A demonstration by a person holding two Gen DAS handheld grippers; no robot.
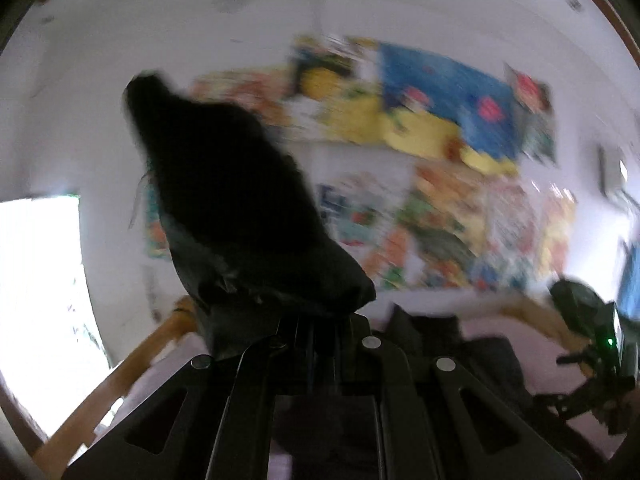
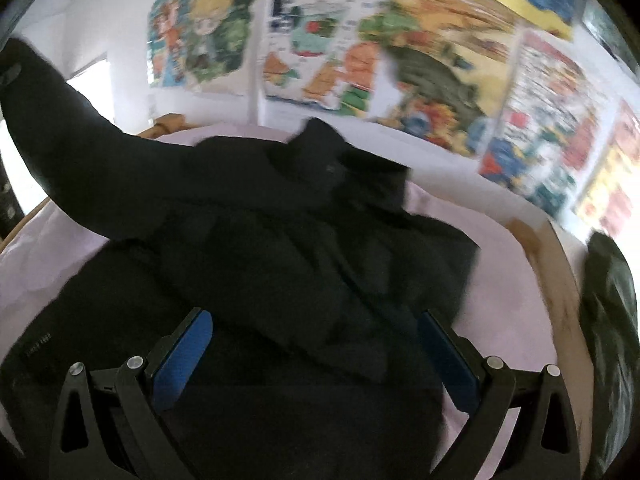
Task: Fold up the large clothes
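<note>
A large black jacket (image 2: 296, 240) lies rumpled on a pale pink bed sheet (image 2: 508, 280). Its left sleeve (image 2: 68, 136) rises up and to the left off the bed. My left gripper (image 1: 312, 320) is shut on the sleeve end (image 1: 224, 200) and holds it in the air, the cloth standing up above the closed jaws. My right gripper (image 2: 316, 344) is open with its blue pads (image 2: 184, 356) spread wide just above the jacket's lower body, holding nothing. The right gripper also shows in the left wrist view (image 1: 596, 360) at the far right.
A wooden bed frame (image 1: 132, 368) edges the sheet. The wall behind carries several bright comic posters (image 2: 420, 52). A bright window (image 1: 40, 280) is at the left. A dark gloved hand or object (image 2: 608, 308) sits at the bed's right edge.
</note>
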